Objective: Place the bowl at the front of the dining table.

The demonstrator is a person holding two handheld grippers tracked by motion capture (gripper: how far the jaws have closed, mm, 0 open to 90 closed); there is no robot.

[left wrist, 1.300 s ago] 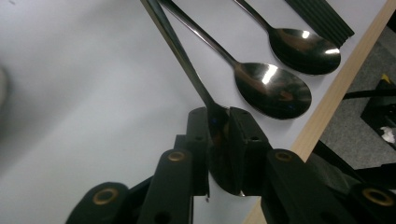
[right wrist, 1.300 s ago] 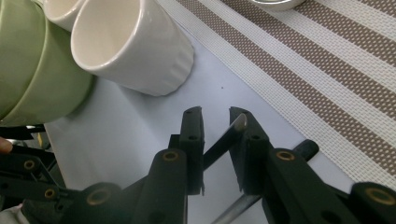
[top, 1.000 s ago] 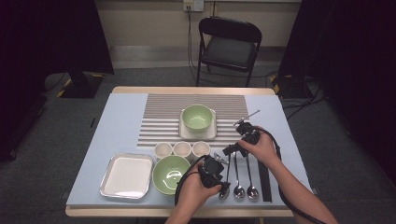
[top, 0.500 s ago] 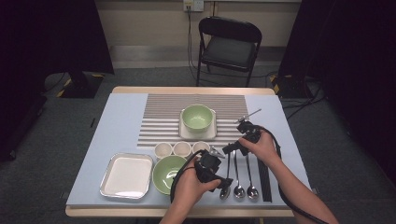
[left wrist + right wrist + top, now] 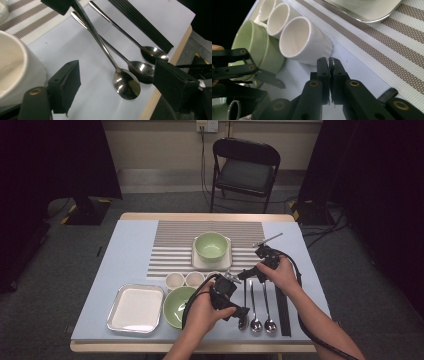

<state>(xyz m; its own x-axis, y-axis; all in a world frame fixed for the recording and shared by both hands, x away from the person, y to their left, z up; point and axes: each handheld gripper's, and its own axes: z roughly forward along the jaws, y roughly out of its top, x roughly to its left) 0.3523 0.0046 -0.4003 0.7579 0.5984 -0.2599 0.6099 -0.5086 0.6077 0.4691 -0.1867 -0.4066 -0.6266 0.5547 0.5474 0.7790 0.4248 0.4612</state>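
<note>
From the high view, both hands work at the row of three spoons near the front right of the desk (image 5: pixel 125 245): the left hand-held gripper (image 5: pixel 239 312) sits low over the bowl end of the leftmost spoon (image 5: pixel 244 307), and the right hand-held gripper (image 5: pixel 250 272) reaches in from the right at that spoon's handle end. In the left gripper view the jaws have just been opening and now stand wide, one on either side of the spoon's bowl (image 5: pixel 126 85) without pressing it; the spoon's handle runs up to the other gripper's pad at the top of the frame, so the spoon looks handed over from left to right. In the right gripper view the jaws (image 5: pixel 329 62) are closed nearly pad to pad, with a white cup (image 5: pixel 304 41) just beyond; whatever they pinch is hidden. Next, I judge, the left hand should back away clear, then the right can lift the spoon by its handle.
</note>
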